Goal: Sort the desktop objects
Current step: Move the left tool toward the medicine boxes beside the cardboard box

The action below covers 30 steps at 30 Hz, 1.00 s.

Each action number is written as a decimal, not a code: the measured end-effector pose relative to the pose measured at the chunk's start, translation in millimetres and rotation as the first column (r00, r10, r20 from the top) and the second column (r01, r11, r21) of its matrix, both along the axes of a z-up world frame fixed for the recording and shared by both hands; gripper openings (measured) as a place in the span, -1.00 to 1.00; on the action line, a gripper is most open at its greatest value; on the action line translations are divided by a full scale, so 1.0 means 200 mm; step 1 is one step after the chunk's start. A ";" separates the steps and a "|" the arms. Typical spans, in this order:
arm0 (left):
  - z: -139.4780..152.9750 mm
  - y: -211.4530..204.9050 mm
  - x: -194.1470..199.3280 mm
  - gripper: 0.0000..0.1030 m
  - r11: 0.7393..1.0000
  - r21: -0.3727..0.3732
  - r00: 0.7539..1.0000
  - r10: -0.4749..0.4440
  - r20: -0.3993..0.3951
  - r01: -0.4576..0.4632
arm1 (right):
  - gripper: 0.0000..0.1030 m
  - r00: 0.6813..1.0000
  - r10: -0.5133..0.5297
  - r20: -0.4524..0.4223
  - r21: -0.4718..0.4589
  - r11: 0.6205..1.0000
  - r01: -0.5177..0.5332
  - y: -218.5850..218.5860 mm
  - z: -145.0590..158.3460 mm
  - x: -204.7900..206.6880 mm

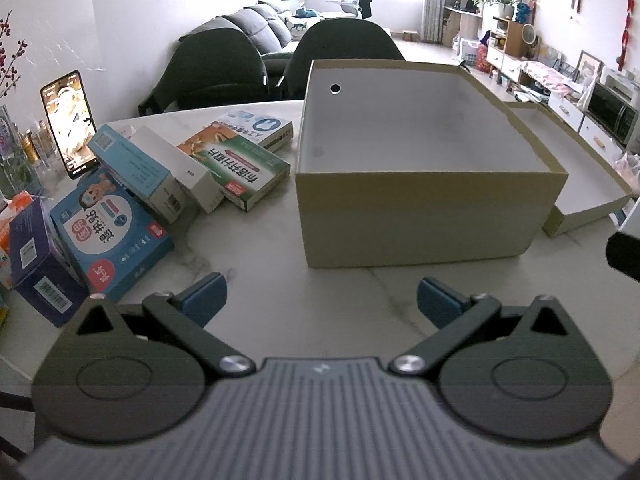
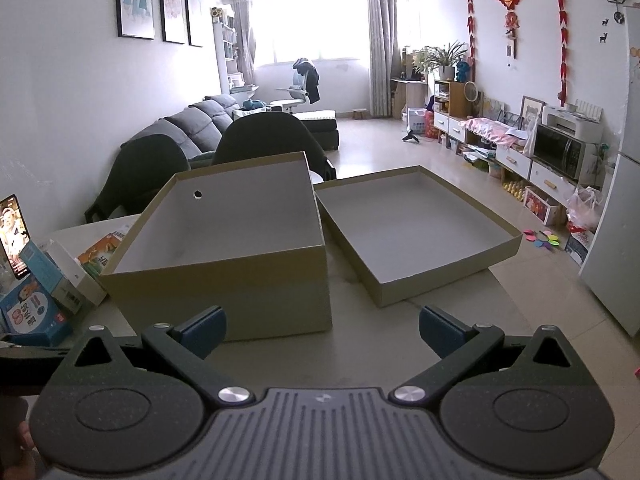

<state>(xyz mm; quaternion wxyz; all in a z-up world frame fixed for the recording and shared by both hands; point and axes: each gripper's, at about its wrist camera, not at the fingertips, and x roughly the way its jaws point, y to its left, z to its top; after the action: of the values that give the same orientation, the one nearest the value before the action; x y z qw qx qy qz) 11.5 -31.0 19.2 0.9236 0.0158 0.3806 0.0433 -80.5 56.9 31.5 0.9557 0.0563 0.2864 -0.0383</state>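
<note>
Tongs both spread wide, nothing between the pads; sorting not begun.

Left gripper (image 1: 322, 298) hangs above bare tabletop (image 1: 256, 248), right gripper (image 2: 322, 330) likewise. Open cardboard box (image 1: 420, 216) dead ahead, lid (image 2: 416, 236) beyond-right. Cartons (image 1: 168, 176) ahead-left of left tongs: likely light, stiff, glossy. Pinch across narrow faces; overlapping ones may slide.
</note>
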 end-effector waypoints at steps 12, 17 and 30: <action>0.11 -0.31 0.17 1.00 0.999 0.024 1.000 0.021 -0.012 -0.021 | 0.99 1.000 0.010 -0.012 -0.004 1.000 -0.010 0.01 -0.02 0.01; 0.03 -0.05 -0.07 1.00 1.000 0.007 1.000 -0.005 0.022 0.004 | 1.00 1.000 0.013 -0.015 -0.007 1.000 -0.014 0.02 -0.02 0.02; 0.03 -0.04 -0.05 1.00 1.000 -0.015 1.000 -0.002 0.009 0.002 | 0.99 0.999 0.008 -0.031 -0.024 1.000 -0.009 0.06 -0.03 0.04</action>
<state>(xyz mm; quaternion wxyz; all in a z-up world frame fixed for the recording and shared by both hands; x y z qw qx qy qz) 2.0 -38.2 25.7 0.9254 0.0092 0.3769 0.0394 -73.5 68.5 25.4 0.9520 0.0428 0.3007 -0.0388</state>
